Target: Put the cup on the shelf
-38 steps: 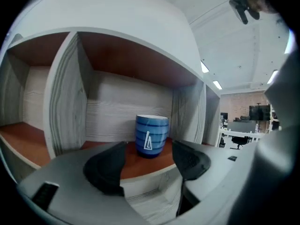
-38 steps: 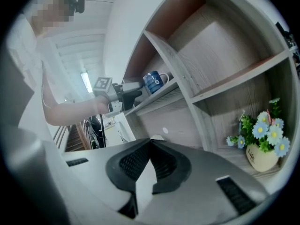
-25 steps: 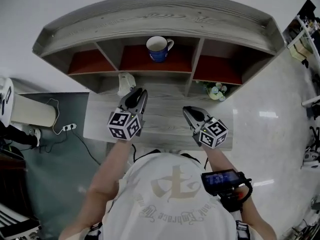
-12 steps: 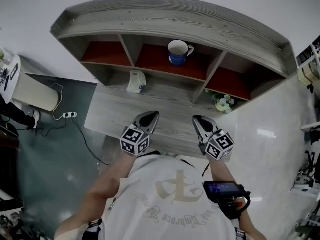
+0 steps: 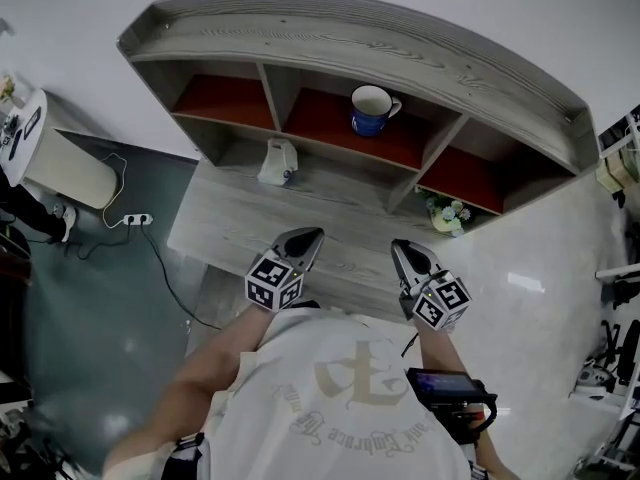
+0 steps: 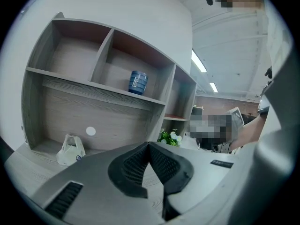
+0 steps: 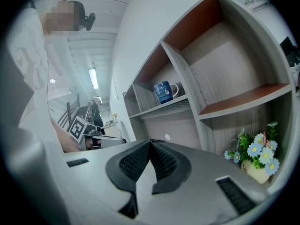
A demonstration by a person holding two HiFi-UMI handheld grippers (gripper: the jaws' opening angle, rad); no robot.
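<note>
Left gripper [image 5: 305,236] and right gripper [image 5: 405,250]: both shut tight, holding nothing, low over the desk [image 5: 230,218]. Blue cup [image 5: 372,109]: standing up in the middle box of the shelf [image 5: 350,43], well apart from both. Probably done, so nothing left to hold. Lower down, a white bag [image 5: 277,163] and flowers [image 5: 447,213].

From above: a person holds the left gripper [image 5: 308,236] and right gripper [image 5: 402,248], both closed to a point, over a grey desk [image 5: 230,218]. Well beyond both tips, a blue cup [image 5: 371,111] stands upright in the shelf's [image 5: 330,48] middle compartment. A white bag [image 5: 277,162] sits ahead of the left gripper, and flowers [image 5: 447,213] sit ahead of the right.
</note>
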